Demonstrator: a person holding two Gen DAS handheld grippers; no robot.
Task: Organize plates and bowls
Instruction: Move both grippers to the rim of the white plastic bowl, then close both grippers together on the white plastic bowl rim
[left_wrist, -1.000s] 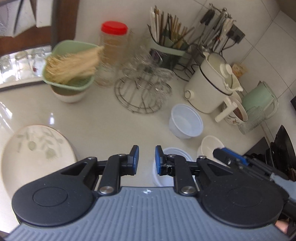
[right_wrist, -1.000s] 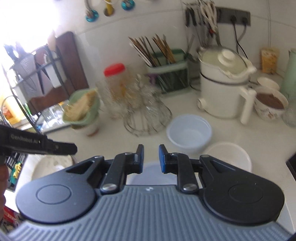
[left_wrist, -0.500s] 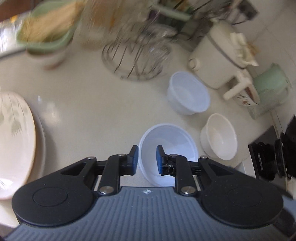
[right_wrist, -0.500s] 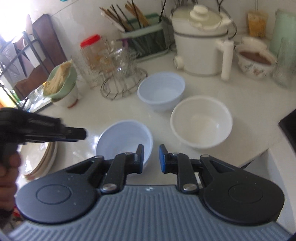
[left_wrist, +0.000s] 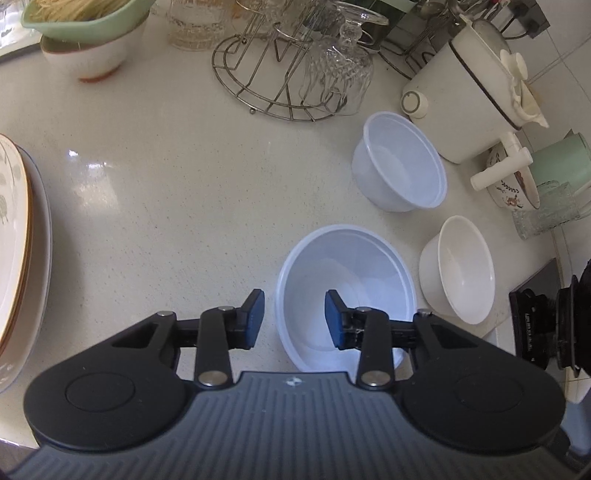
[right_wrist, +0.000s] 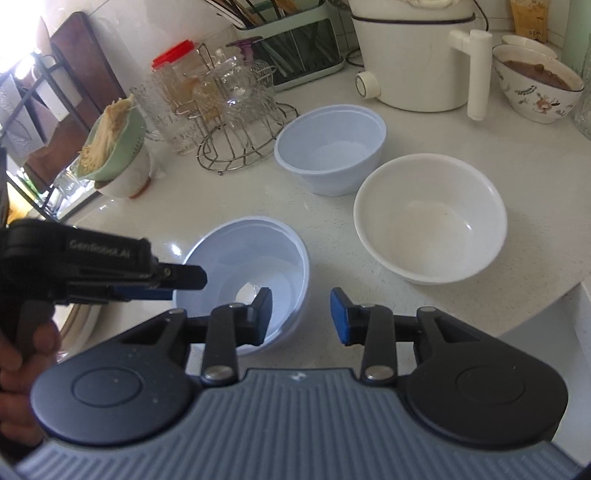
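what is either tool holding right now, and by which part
Nothing. The left tool straddles the near rim of the pale blue bowl without touching it, jaws opening. The right tool hangs empty beside that bowl, jaws opening too.

A pale speckled counter (left_wrist: 177, 192) carries everything. In the left wrist view, a bluish plastic bowl (left_wrist: 347, 291) stands just below centre, with a white bowl (left_wrist: 460, 269) near it at 3 o'clock and a second bluish bowl (left_wrist: 400, 162) at 1 o'clock, all apart from one another. A wire rack (left_wrist: 284, 81) holding upturned glasses sits at 12 o'clock. At 11 o'clock a white cup (left_wrist: 88, 55) bears a green dish of noodles. Stacked plates (left_wrist: 22, 236) lie at 9 o'clock. A white cooker (left_wrist: 465, 92) stands at 2 o'clock, with a patterned bowl (left_wrist: 509, 184) just beside it.
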